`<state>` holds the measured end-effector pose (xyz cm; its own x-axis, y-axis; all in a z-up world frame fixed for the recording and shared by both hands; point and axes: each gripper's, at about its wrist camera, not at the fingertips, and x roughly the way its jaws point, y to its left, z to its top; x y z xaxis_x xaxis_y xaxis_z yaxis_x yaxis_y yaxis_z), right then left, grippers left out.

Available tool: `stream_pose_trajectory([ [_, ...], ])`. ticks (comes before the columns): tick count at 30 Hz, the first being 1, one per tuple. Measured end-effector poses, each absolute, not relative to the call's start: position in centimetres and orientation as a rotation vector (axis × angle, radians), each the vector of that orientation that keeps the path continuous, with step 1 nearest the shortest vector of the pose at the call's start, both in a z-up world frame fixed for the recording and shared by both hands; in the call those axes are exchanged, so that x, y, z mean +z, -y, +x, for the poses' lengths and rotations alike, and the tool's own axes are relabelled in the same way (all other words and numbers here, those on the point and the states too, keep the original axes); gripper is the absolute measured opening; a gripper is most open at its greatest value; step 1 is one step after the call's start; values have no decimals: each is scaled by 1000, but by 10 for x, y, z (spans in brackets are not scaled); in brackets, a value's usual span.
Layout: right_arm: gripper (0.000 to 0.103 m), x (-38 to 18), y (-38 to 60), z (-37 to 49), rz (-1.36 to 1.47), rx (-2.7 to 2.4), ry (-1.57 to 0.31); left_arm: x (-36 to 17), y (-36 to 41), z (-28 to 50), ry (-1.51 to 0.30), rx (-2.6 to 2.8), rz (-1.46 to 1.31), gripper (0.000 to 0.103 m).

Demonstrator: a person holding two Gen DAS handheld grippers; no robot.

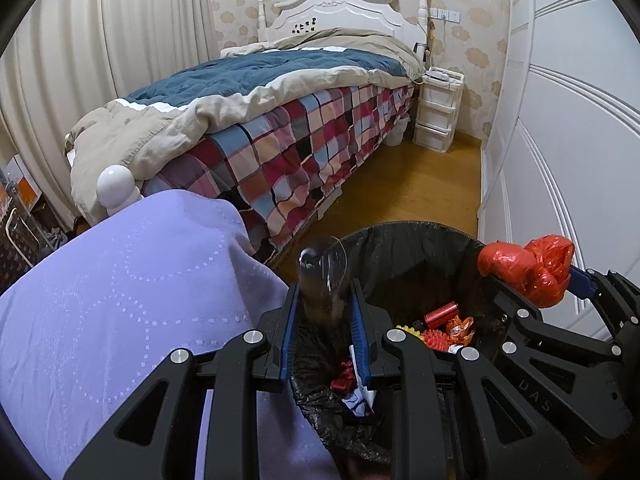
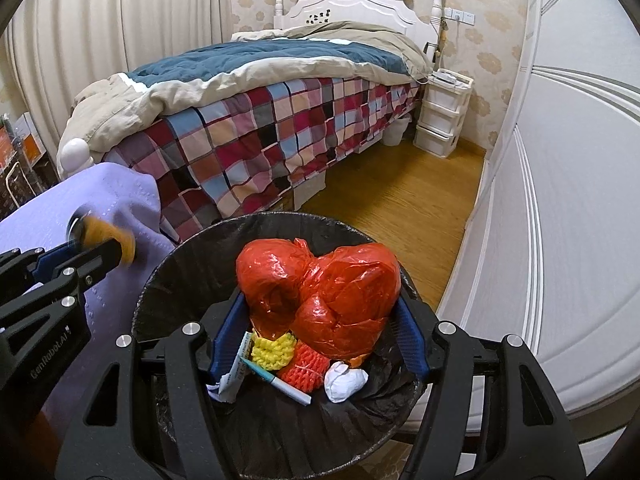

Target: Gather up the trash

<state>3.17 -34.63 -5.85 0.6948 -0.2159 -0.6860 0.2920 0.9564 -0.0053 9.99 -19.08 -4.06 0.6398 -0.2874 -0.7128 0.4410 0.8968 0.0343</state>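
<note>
**Bin [image 2: 160, 280].** Round, lined with a black bag, standing on the wood floor [image 2: 400, 208] at the foot of the bed [image 2: 240, 128], with a lilac cloth [image 1: 120, 280] at its nine o'clock side. Already inside: a yellow knitted piece [image 2: 272, 350], an orange knitted piece [image 2: 302, 368], a white paper wad [image 2: 344, 380], a pen [image 2: 280, 384], a torn wrapper [image 2: 236, 372], and, seen from the left wrist, a small red cylinder [image 1: 440, 312].

**Right gripper [image 2: 320, 316].** Fingers set fairly wide, pinching a knotted red plastic bag [image 2: 320, 296] between the blue pads. The bag hangs over the bin's opening, roughly centre, slightly toward twelve o'clock.

**Left gripper [image 1: 324, 312].** Fingers drawn nearly together on a small brown, blurred item [image 1: 320, 280], possibly a crumpled clear wrapper with a dark cap; its identity cannot be told. It sits over the bin's rim at about nine o'clock, not over the middle.

**Hazards, as judged.**
- Left item: released where it is, it may strike the rim and drop onto the lilac cloth or floor, since the grip stands at the edge.
- Red bag: bulky and springy, it may land on the heap and roll out at three o'clock, toward the wardrobe [image 2: 560, 240].
- Film clinging to a pad could drag the bag back out as the hand lifts.
- The two grippers stand close together; one may knock the other, or snag and pull the liner off the rim.
</note>
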Motion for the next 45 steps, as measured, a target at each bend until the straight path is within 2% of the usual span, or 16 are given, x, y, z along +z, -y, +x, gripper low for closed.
stream_pose_trajectory([
  [2, 66, -59, 347, 32, 106, -285, -752, -41, 191, 100, -771, -418, 212, 32],
  [4, 72, -59, 347, 32, 109, -286, -756, -40, 191, 100, -766, -417, 211, 44],
  [6, 72, -59, 346, 31, 108, -290, -752, -39, 190, 100, -759, -416, 209, 48],
  [9, 72, -58, 347, 31, 107, -301, -753, -38, 188, 99, -751, -404, 208, 59],
  [11, 72, -57, 347, 30, 113, -304, -750, -37, 187, 99, -746, -398, 203, 60],
  [14, 72, -56, 349, 29, 117, -313, -751, -36, 184, 98, -737, -381, 198, 70],
  [18, 75, -51, 350, 25, 120, -321, -742, -33, 179, 98, -730, -356, 190, 73],
  [19, 79, -50, 350, 25, 122, -323, -740, -33, 178, 97, -723, -342, 195, 74],
  [31, 85, -37, 340, 7, 128, -345, -714, -22, 149, 83, -711, -279, 178, 79],
  [45, 86, -21, 300, -40, 112, -302, -679, -13, 98, 33, -693, -224, 154, 81],
])
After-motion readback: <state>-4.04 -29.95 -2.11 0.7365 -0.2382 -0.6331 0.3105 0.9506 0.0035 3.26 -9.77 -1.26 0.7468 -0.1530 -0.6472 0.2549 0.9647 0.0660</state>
